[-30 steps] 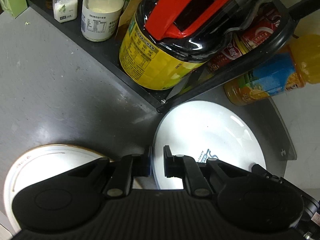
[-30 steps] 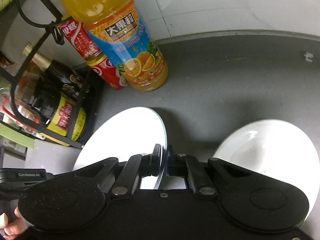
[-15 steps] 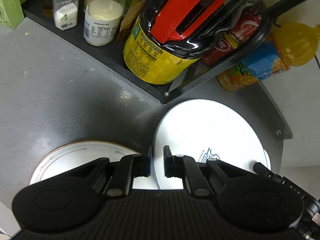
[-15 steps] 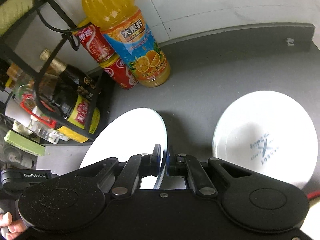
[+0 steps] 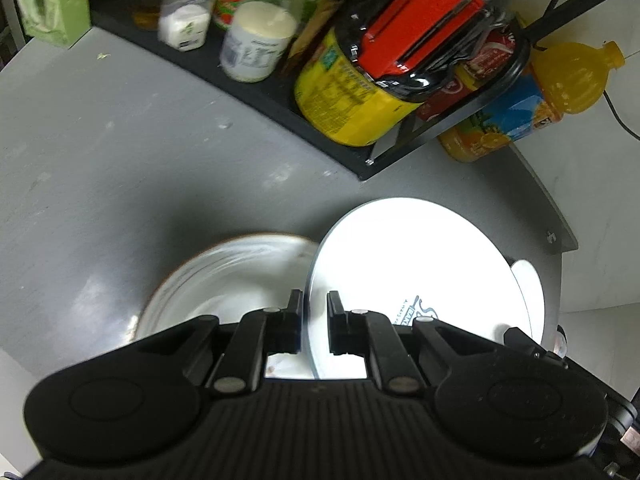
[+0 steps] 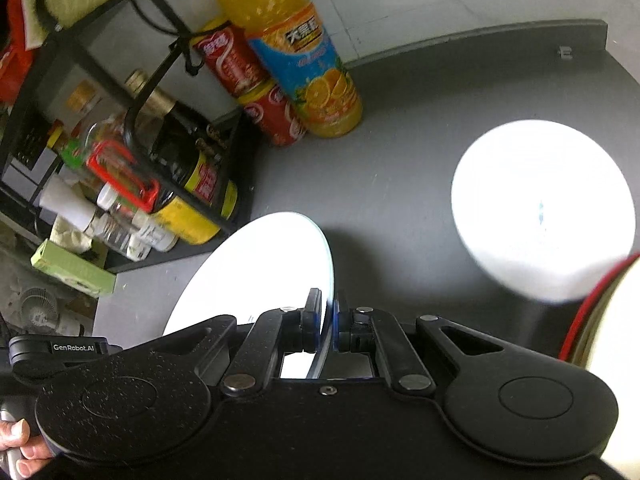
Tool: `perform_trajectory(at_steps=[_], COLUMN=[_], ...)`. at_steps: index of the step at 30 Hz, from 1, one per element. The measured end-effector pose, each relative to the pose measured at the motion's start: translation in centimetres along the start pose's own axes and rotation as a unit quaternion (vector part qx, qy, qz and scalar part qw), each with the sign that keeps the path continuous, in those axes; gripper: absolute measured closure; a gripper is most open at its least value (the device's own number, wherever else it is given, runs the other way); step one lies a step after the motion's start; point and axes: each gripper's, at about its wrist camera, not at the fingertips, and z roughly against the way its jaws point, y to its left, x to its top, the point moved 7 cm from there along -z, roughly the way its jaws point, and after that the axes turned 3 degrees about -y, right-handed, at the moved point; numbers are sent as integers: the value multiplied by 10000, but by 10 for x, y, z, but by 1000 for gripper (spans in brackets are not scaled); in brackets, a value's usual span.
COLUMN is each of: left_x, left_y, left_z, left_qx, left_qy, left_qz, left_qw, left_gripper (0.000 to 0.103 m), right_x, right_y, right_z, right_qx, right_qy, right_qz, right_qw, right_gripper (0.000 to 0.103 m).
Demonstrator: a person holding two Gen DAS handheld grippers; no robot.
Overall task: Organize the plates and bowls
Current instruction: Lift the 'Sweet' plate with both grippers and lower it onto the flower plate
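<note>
At the bottom of each wrist view, both tongs grasp one white plate by its rim: the left tongs (image 5: 314, 326) on the plate (image 5: 408, 264) at lower centre, the right tongs (image 6: 329, 326) on the same plate (image 6: 264, 268), held tilted above the grey tabletop (image 5: 120, 152). A brown-rimmed plate (image 5: 232, 276) lies just left of it, and another white plate (image 6: 540, 208) sits at the right. Farther up stand the black rack (image 5: 256, 92) and orange juice bottle (image 6: 296, 52).

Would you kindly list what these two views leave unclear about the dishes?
- Left wrist: brown-rimmed dish, blurred; near half hidden by left gripper.
- Left wrist: held plate, logo cut by gripper body.
- Right wrist: white dish, overexposed; marking and depth unreadable.
- Right wrist: right gripper hides plate's lower edge.
</note>
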Motion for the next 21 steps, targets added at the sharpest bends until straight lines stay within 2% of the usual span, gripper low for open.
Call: perform_trajectory(at_steps=[11, 21], left_x=[-15, -36], left_y=[40, 68], left_z=[21, 18], left_qx=[47, 117], left_qy=[-12, 138], left_qz=[-34, 8], left_qw=[10000, 9998], left_gripper=[94, 94], right_x=[-34, -60], right_y=[12, 13], right_z=[7, 8], right_qx=[44, -49], right_qy=[26, 100], right_qz=[24, 32], right_qw=[10000, 9999], right_gripper=[98, 98])
